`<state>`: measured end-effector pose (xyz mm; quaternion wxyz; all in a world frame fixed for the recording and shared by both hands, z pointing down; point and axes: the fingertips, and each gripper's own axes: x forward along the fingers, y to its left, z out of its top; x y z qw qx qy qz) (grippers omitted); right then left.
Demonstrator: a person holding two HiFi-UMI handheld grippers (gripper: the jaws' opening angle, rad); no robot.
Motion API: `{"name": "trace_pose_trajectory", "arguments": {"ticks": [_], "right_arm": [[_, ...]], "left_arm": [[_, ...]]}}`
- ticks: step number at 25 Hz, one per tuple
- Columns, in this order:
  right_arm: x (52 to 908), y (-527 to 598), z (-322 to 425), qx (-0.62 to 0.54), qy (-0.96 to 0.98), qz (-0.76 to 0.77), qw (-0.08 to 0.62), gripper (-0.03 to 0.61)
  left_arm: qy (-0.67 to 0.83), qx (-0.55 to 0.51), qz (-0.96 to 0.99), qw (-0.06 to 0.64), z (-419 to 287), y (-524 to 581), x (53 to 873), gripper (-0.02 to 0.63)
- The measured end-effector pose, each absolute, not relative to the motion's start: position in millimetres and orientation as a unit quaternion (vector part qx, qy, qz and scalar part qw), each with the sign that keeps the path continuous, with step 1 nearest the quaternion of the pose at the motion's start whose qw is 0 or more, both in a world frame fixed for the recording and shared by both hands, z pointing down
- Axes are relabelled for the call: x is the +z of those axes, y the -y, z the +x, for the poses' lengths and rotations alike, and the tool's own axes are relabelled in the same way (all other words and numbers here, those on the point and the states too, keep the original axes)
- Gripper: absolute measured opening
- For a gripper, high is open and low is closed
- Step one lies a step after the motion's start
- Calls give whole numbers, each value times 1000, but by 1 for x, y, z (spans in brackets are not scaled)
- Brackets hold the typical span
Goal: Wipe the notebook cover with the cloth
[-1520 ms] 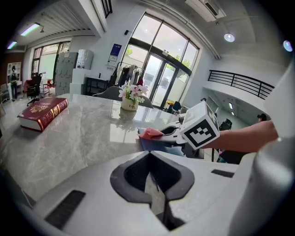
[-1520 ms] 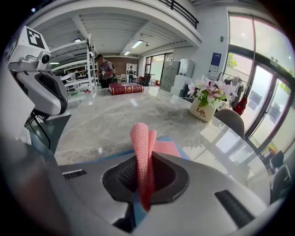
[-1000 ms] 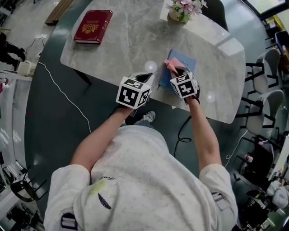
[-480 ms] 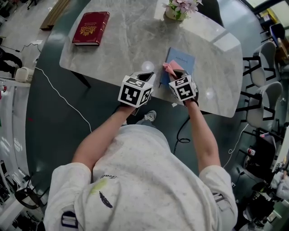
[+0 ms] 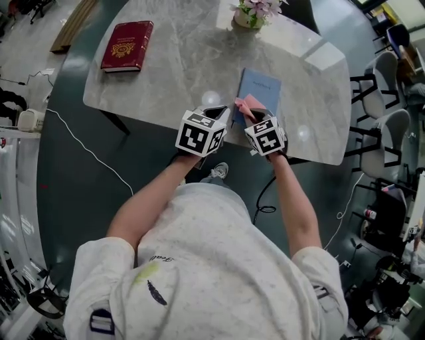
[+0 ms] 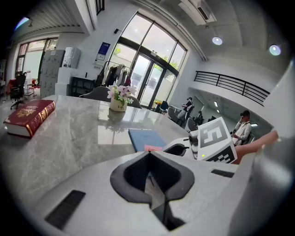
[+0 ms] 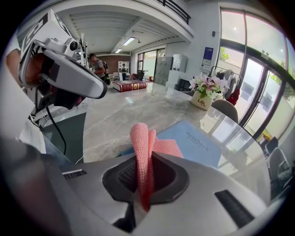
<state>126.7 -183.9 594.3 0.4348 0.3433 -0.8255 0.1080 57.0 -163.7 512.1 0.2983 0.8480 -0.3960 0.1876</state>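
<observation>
**A:** From the head view, where does the notebook sit?

**B:** The blue notebook lies flat near the near edge of the bench, towards its right end. The right gripper holds the pink cloth at the cover's near end. The left gripper hovers just beside it, over the near edge. A red book lies at the far left corner and a flower pot stands at the far edge.

**A:** And the left gripper view?

**B:** The left gripper has its jaws together with nothing between them. Beyond them are the notebook, the red book and the flower pot.

**A:** The right gripper view?

**B:** The right gripper is clamped on the cloth, which stands up in a fold between the jaws. Its free end seems to rest on the notebook, though the jaws hide the contact.
</observation>
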Motion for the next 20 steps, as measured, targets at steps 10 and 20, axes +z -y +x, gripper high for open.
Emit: {"name": "trace_pose_trajectory", "arguments": {"ticks": [10,20], "right_arm": [[596,163,128,119,821,351,434,15],[598,145,125,129,820,355,430,15]], "left_arm": [[380,186,855,300,63,159,513,6],[373,187,857,304,62,156,518,6]]}}
